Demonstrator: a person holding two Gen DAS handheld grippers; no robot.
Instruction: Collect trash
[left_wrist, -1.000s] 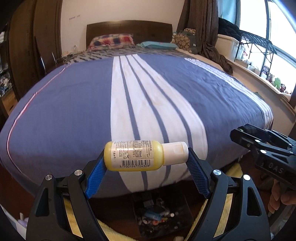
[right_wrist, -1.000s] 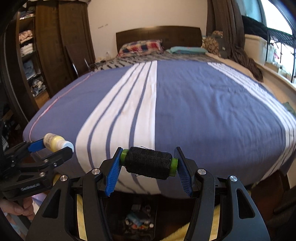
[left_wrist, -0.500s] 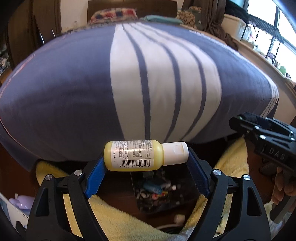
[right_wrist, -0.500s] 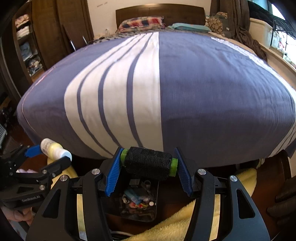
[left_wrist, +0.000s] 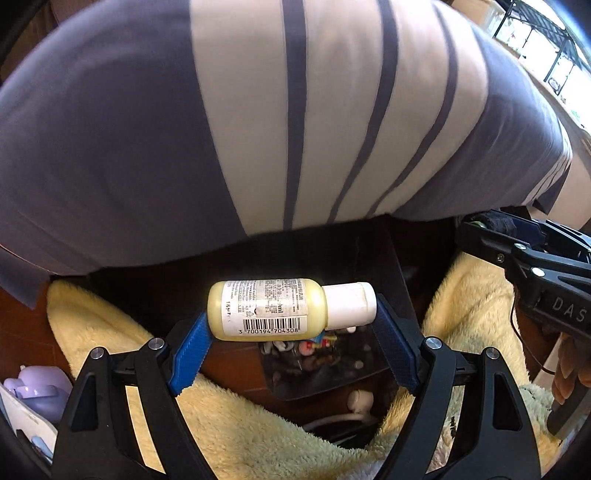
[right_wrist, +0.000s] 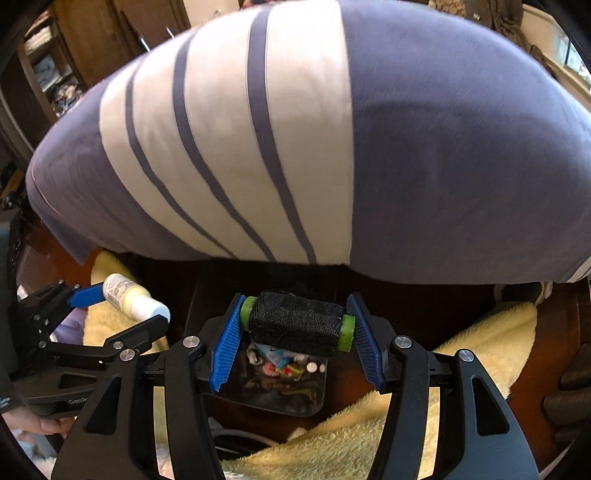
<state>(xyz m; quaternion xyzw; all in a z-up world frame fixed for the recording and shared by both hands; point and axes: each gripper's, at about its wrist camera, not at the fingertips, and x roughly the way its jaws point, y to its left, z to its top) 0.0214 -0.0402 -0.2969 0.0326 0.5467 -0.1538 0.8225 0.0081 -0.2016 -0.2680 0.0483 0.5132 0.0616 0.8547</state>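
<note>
My left gripper (left_wrist: 291, 325) is shut on a small yellow bottle (left_wrist: 267, 308) with a white cap, held sideways over a dark bin (left_wrist: 325, 365) with small trash inside, on the floor at the bed's foot. My right gripper (right_wrist: 295, 326) is shut on a spool of black thread (right_wrist: 295, 323) with green ends, held above the same bin (right_wrist: 284, 384). The left gripper (right_wrist: 122, 310) with the bottle (right_wrist: 129, 299) shows in the right wrist view. The right gripper (left_wrist: 491, 225) shows in the left wrist view.
A bed with a blue and white striped cover (left_wrist: 258, 129) fills the view ahead and overhangs the bin. A fluffy yellow blanket (left_wrist: 240, 424) lies on the floor around the bin. A purple item (left_wrist: 37, 391) sits at the lower left. Wooden shelves (right_wrist: 55, 55) stand far left.
Both grippers have tilted down and moved toward the foot of the bed. The bin now lies right beneath the held bottle and spool. Both grips are unchanged.
</note>
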